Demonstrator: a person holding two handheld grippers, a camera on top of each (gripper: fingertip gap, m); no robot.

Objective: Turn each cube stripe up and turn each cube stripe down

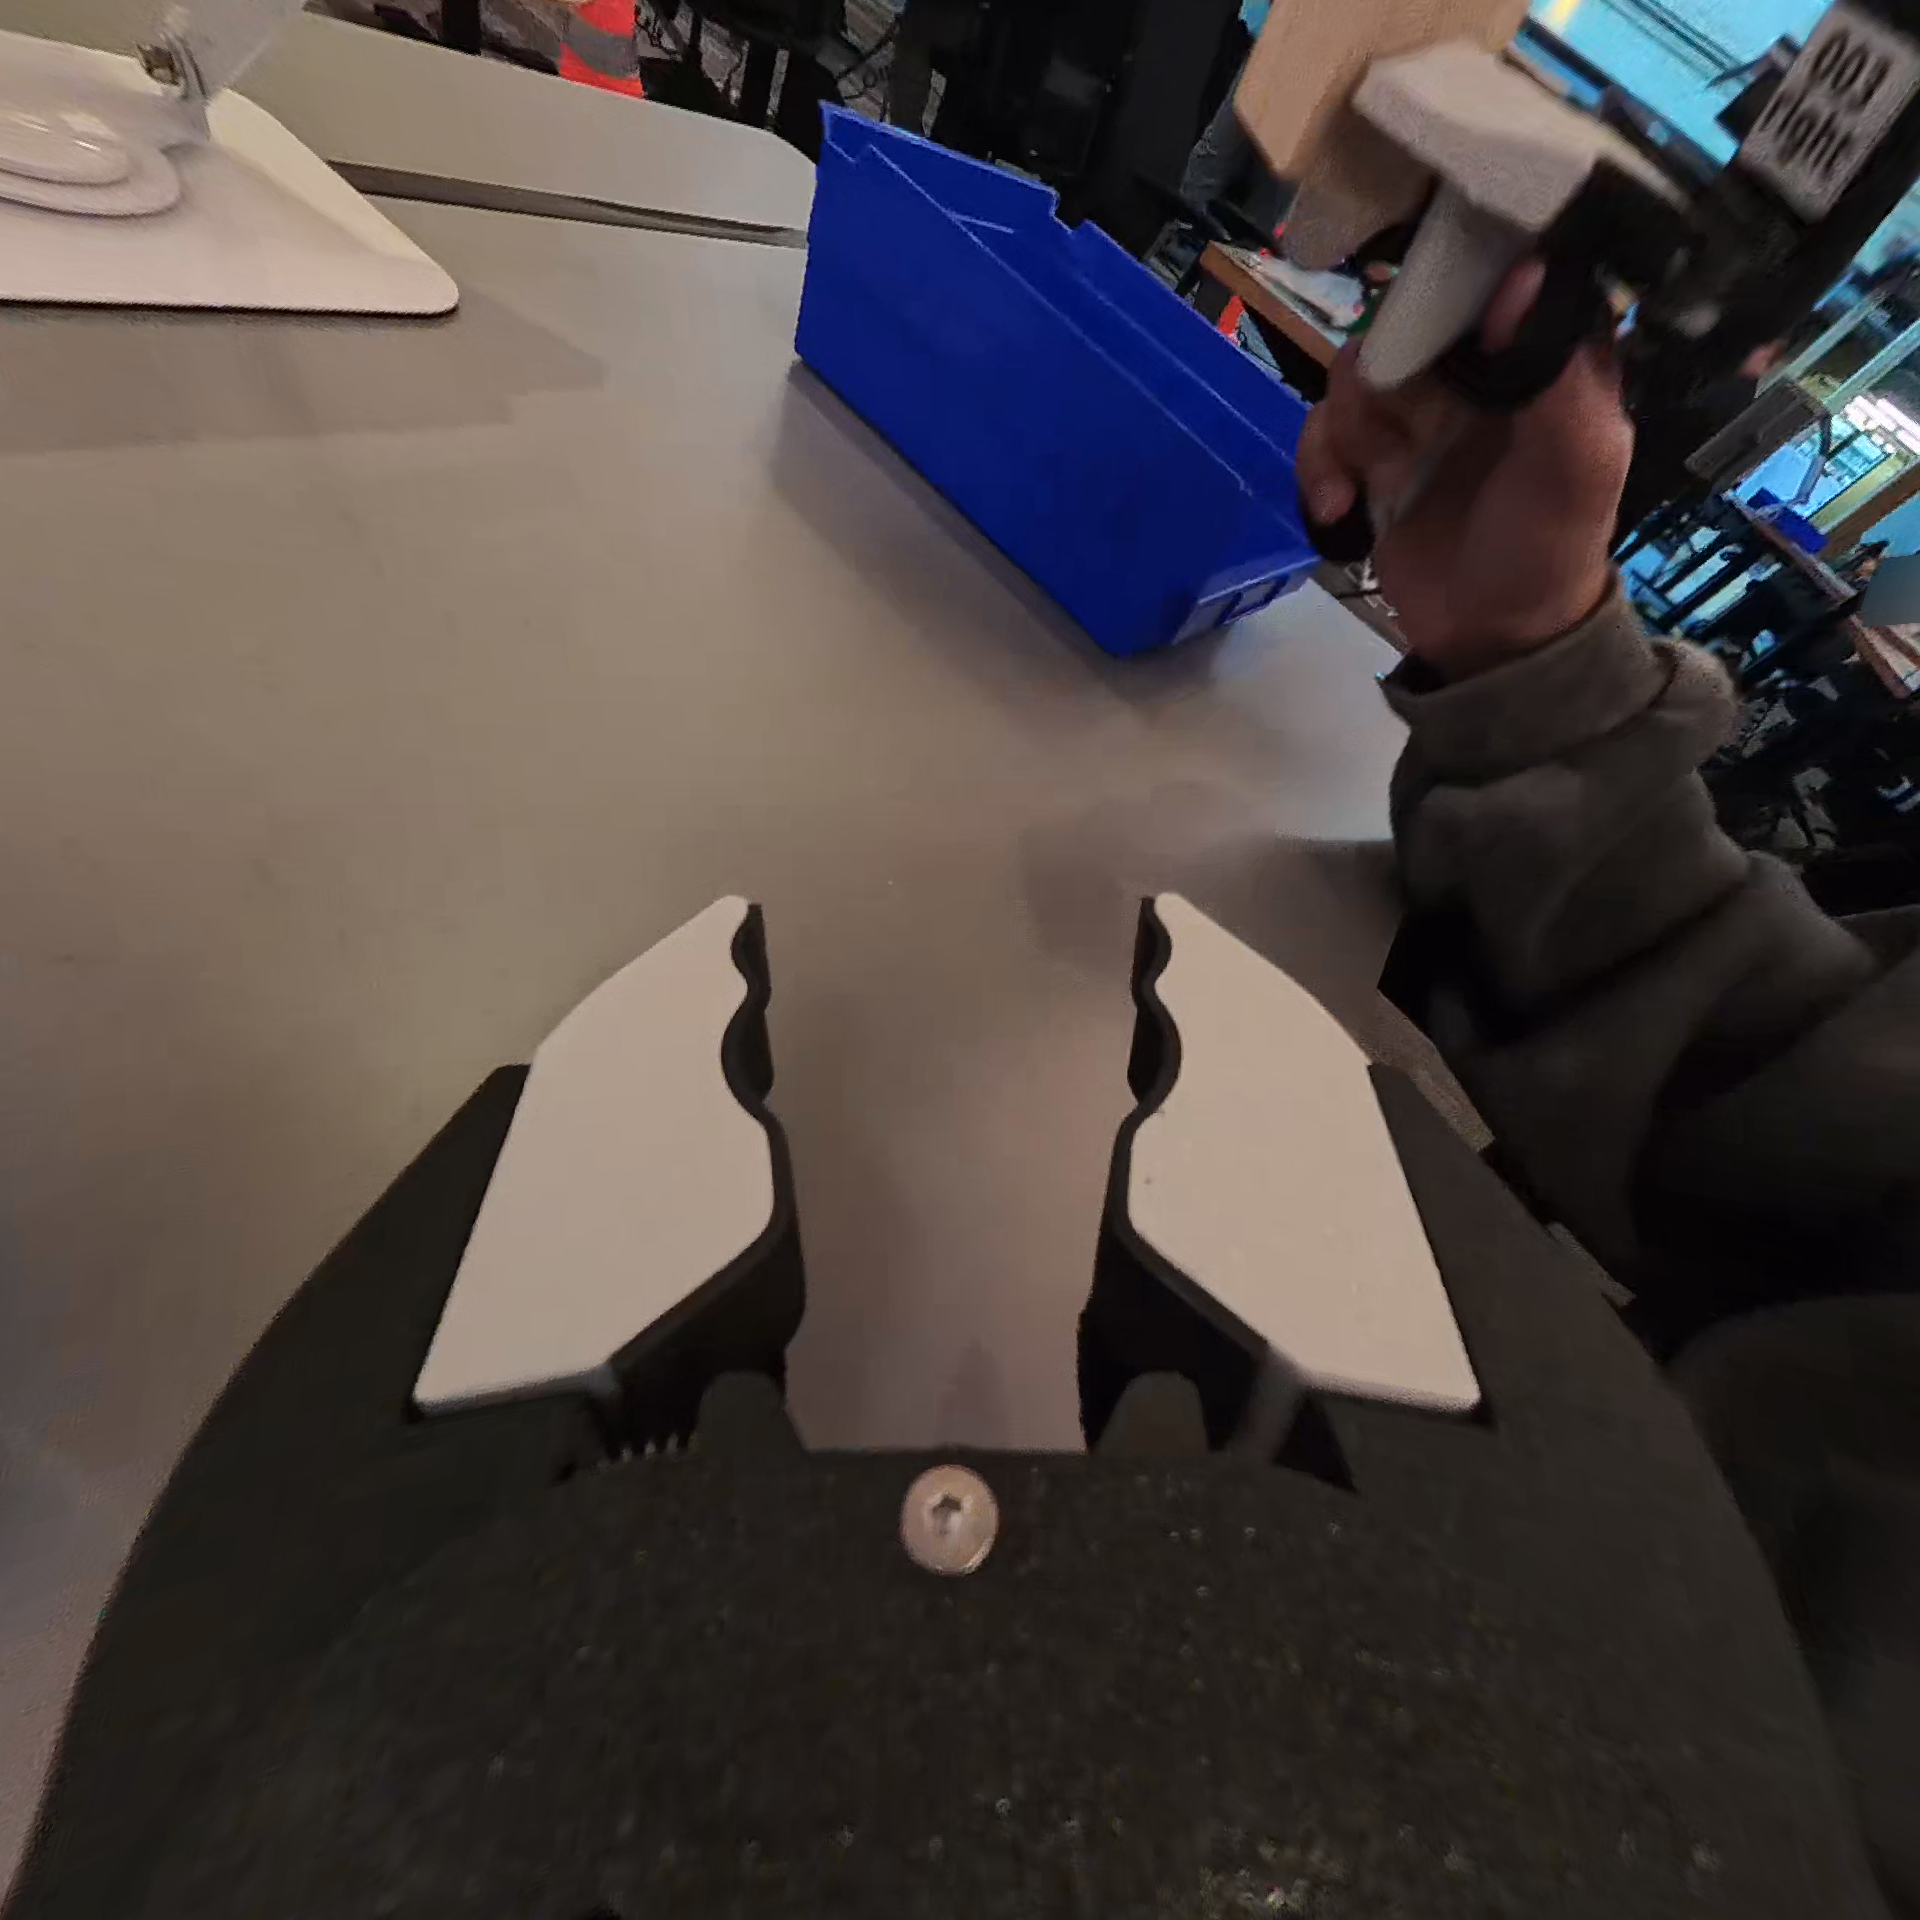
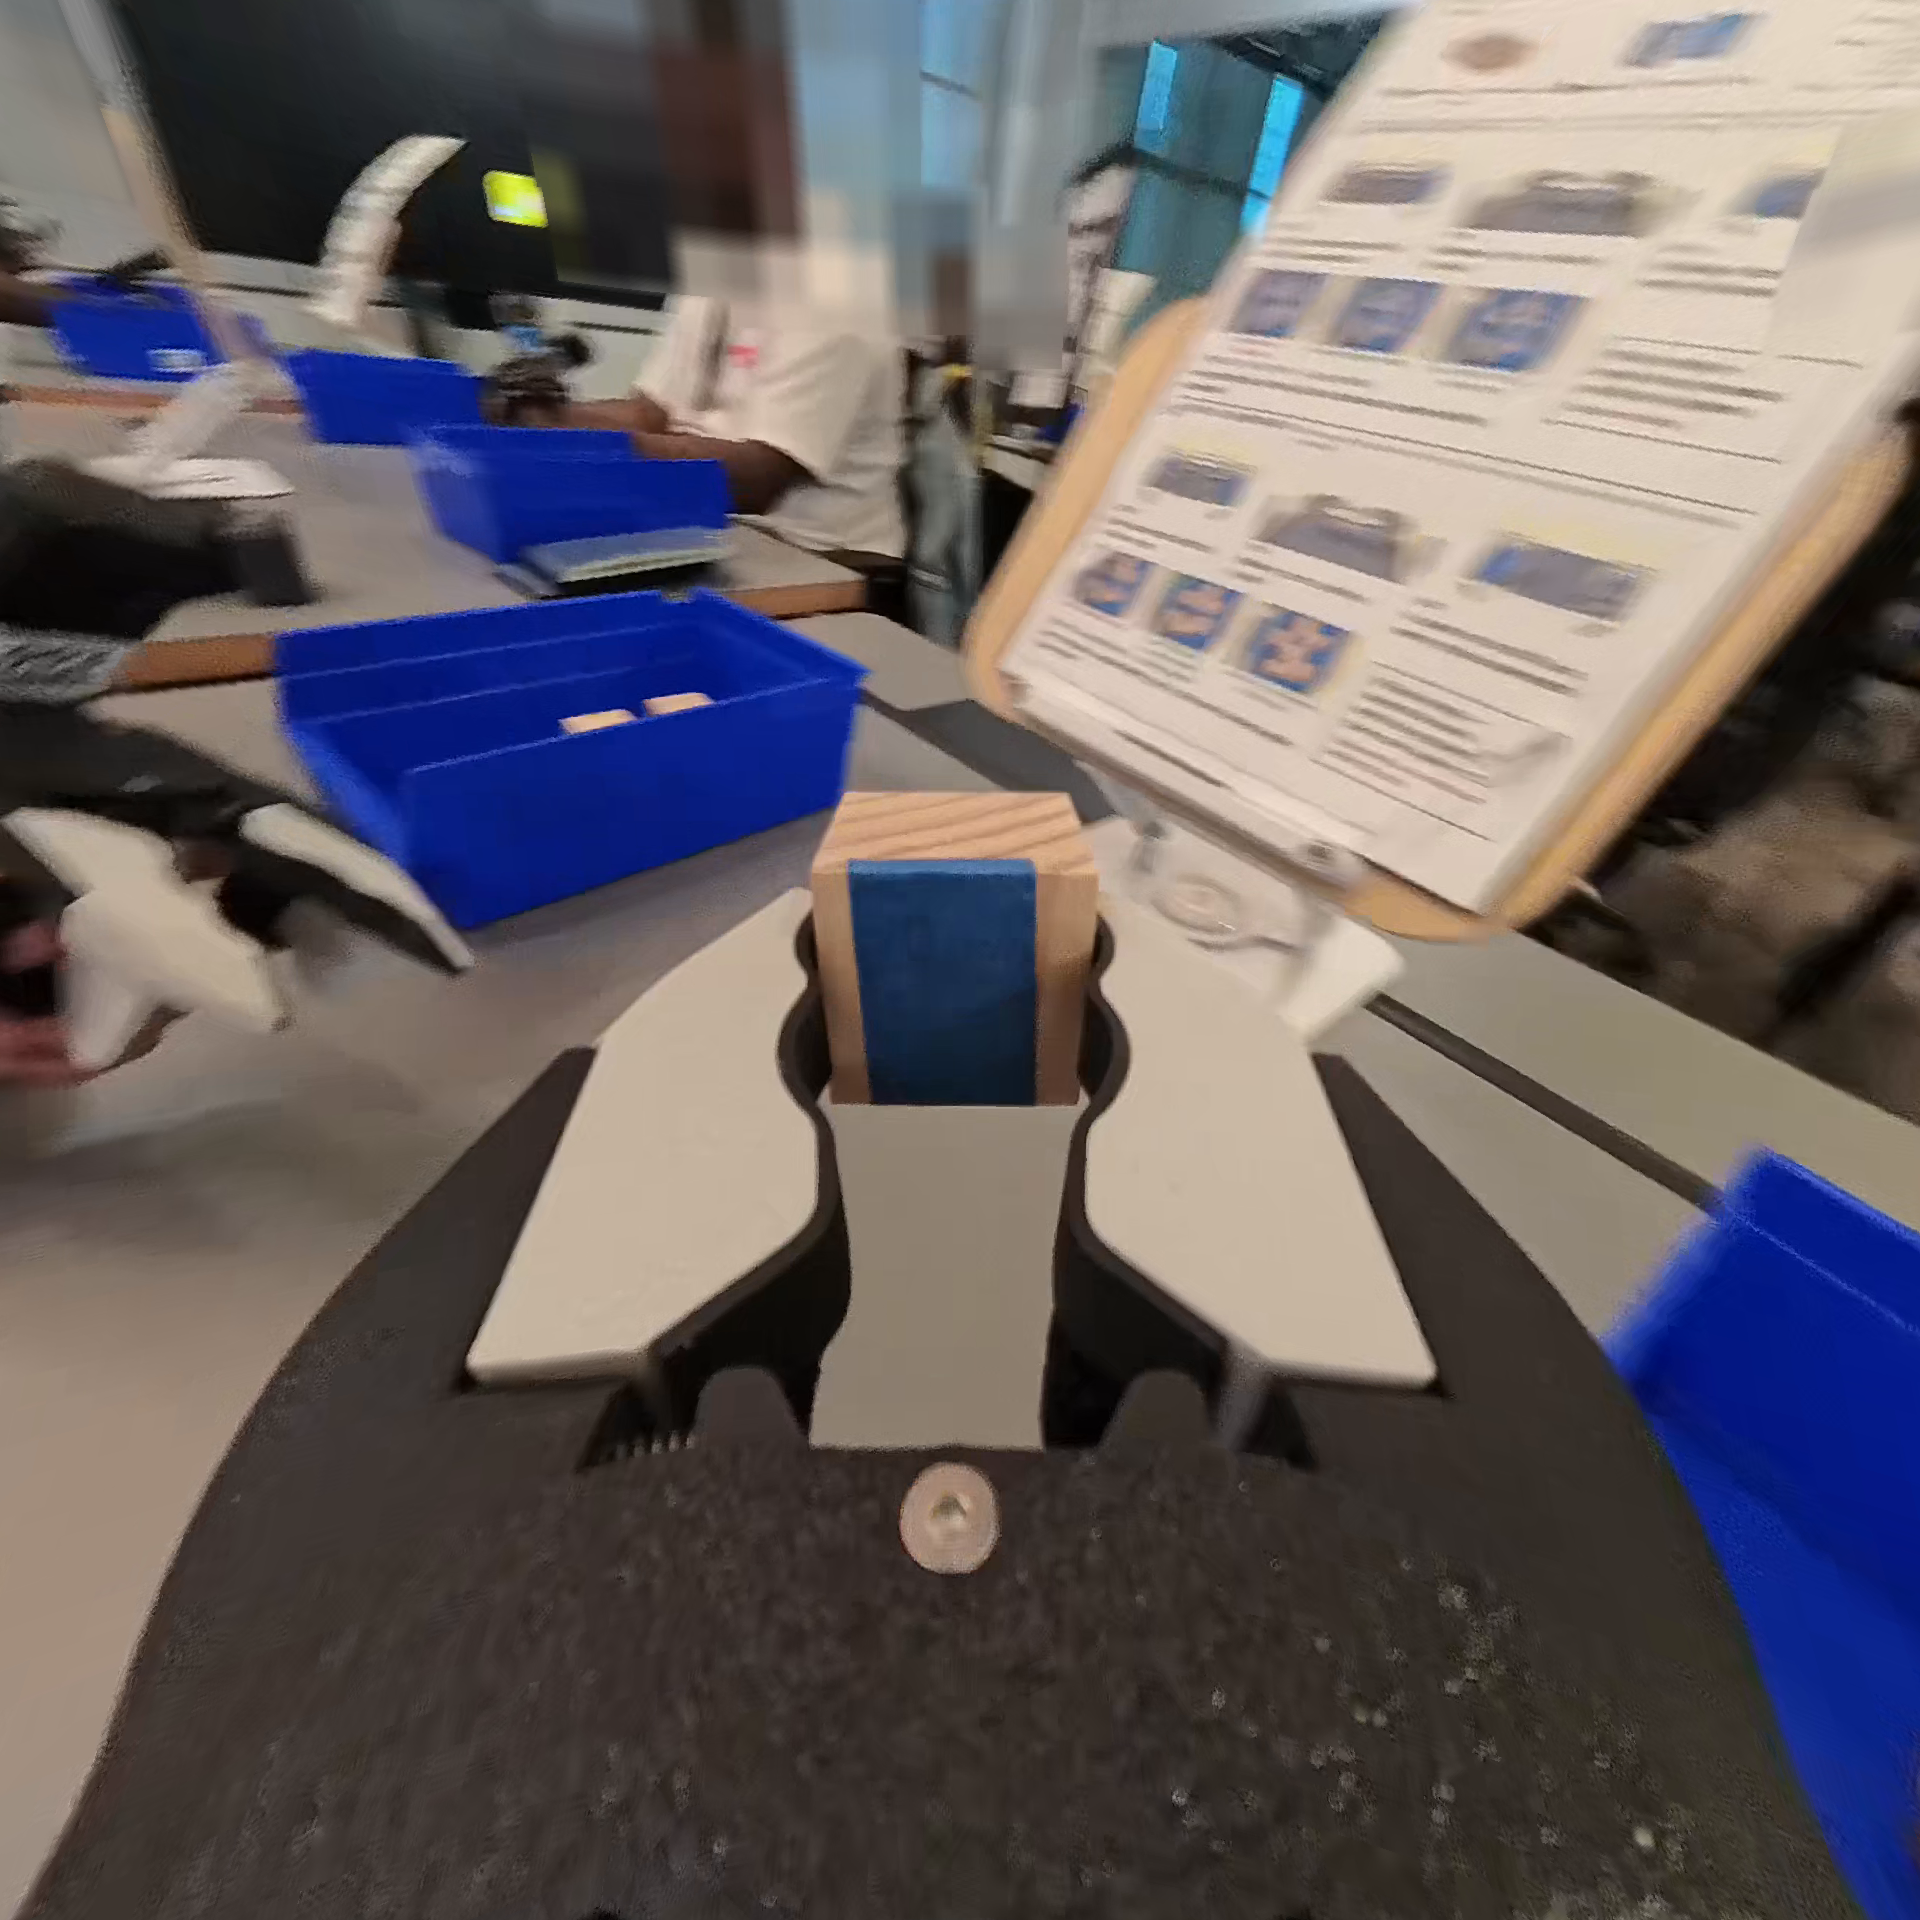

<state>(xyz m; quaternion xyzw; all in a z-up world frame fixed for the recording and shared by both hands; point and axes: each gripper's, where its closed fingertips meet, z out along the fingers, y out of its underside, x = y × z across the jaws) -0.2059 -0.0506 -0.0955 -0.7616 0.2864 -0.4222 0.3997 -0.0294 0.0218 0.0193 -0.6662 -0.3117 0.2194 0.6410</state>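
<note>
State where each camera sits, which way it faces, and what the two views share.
Left wrist view: sits on the open left gripper, looking across the grey table at a blue bin; the person's hand and sleeve show.
Right wrist view: sits on the right gripper, shut on a wooden cube with a blue stripe, facing an instruction board.
Shared: table, cube and both grippers.

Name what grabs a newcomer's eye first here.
The wooden cube with a blue stripe, pinched between the right gripper fingers and held in the air. Next, the blue bin on the grey table, ahead of the open, empty left gripper. An instruction board leans at the right.
</note>
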